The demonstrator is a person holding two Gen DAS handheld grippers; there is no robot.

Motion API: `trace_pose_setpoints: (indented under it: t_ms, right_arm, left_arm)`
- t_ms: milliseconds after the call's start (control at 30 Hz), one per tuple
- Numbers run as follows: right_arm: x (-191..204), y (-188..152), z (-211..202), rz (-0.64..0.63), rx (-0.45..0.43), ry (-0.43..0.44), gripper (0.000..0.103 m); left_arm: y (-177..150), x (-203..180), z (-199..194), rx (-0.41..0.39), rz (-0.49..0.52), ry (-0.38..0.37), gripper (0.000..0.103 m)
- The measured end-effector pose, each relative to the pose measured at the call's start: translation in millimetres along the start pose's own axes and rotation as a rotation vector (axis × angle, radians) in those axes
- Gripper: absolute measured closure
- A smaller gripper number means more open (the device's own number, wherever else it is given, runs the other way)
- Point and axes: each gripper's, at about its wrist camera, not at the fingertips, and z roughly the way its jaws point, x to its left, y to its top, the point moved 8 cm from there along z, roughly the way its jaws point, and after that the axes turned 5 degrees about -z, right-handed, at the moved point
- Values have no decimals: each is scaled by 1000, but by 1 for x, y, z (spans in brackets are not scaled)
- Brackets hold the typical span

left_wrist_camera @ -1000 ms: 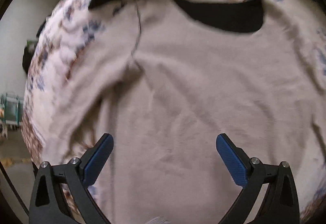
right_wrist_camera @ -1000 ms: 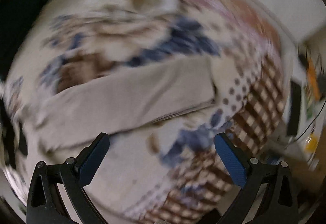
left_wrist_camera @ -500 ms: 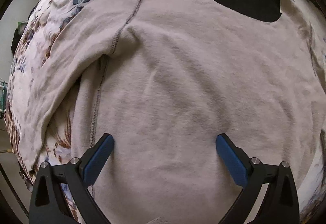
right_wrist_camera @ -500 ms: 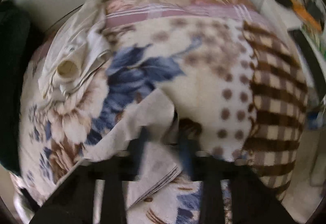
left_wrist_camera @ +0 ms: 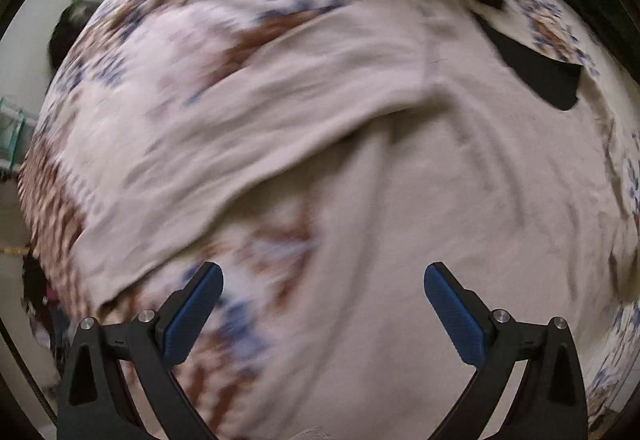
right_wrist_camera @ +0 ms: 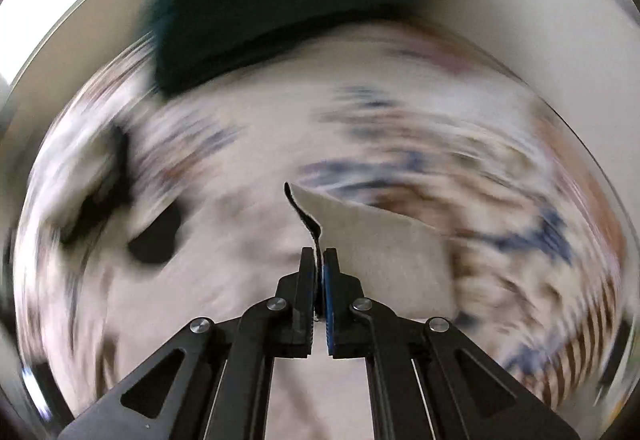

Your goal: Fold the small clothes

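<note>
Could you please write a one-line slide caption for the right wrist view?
Right gripper shut on the cuff of a beige sleeve, lifted above the floral bedspread.

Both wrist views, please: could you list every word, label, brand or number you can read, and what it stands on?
None can be read: the beige top, the floral blanket and the dark folded clothes show no print or tag, and both views are motion-blurred.
</note>
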Motion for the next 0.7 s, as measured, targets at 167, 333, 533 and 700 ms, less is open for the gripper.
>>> trace_pose_setpoints:
  t_ms: [167,333,533,700]
  right_arm:
    - [176,-93,11,-442,85,153,99]
    - [268,-199,15,-752,151,222,99]
    - [287,-270,10,-909,214,232,99]
    - [277,-298,-3,-1013,251,233,99]
  left_arm:
    - [-28,85,7,53,-99,93,0]
    - [-62,159,17,100,-205,177,0]
    - [-84,196,25,127,-292,197,0]
    - [-82,209,25,112,-323,186,0]
